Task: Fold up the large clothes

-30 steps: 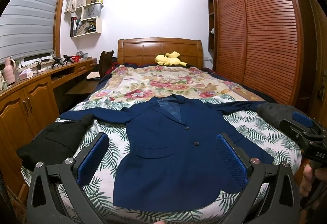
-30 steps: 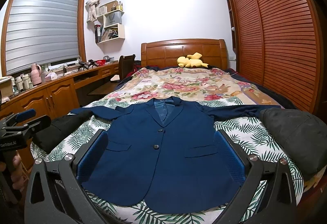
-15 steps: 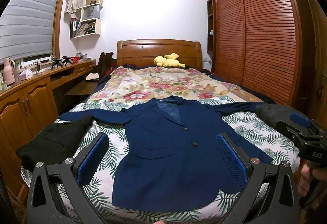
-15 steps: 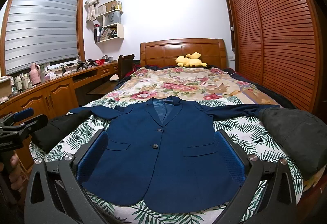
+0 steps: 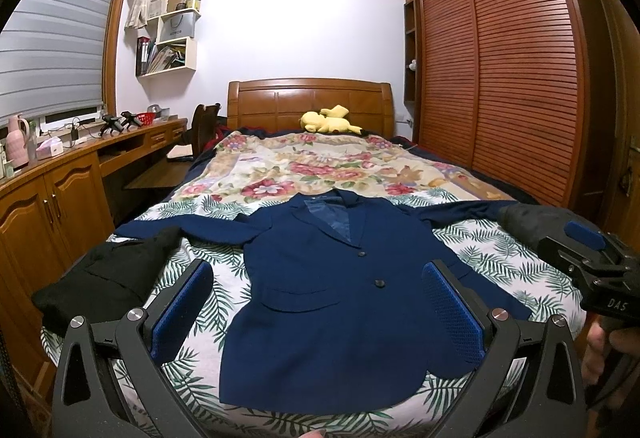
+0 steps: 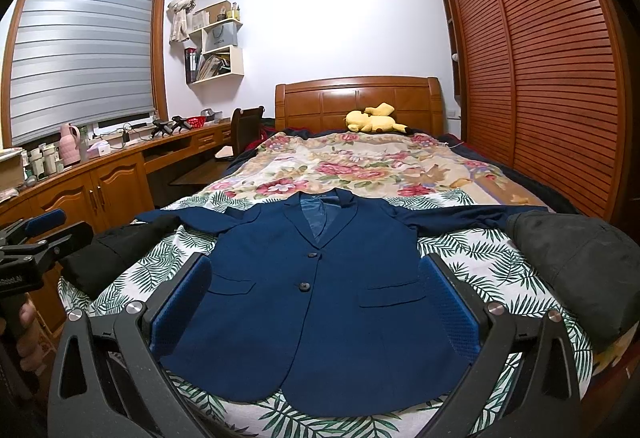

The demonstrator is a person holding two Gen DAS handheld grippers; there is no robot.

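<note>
Right now the navy blazer [image 6: 316,298] lies flat on the bed [image 6: 500,278], front side up, straight ahead of both my grippers. Its two buttons are closed and the collar points away from me, toward the headboard [image 6: 360,102]. Both sleeves are spread out to the sides.

My right gripper [image 6: 316,308] is wide open and holds nothing; through its camera I see the lower part of the blazer between its blue pads [image 6: 180,308]. It hangs above the near edge of the bed, and I cannot see any contact with the cloth. My left gripper [image 5: 316,312] is also wide open and empty, and it looks at the blazer from a place a little more to the left.

To the left of the blazer, near the left sleeve end, a black garment [image 5: 100,278] lies on the bed edge. To the right, a dark grey bundle [image 6: 576,270] covers the end of the right sleeve. Farther ahead, a yellow plush toy [image 6: 372,120] rests just before the headboard. A wooden wardrobe [image 6: 540,78] stands on my right side, and a long wooden desk [image 6: 100,182] on my left.
</note>
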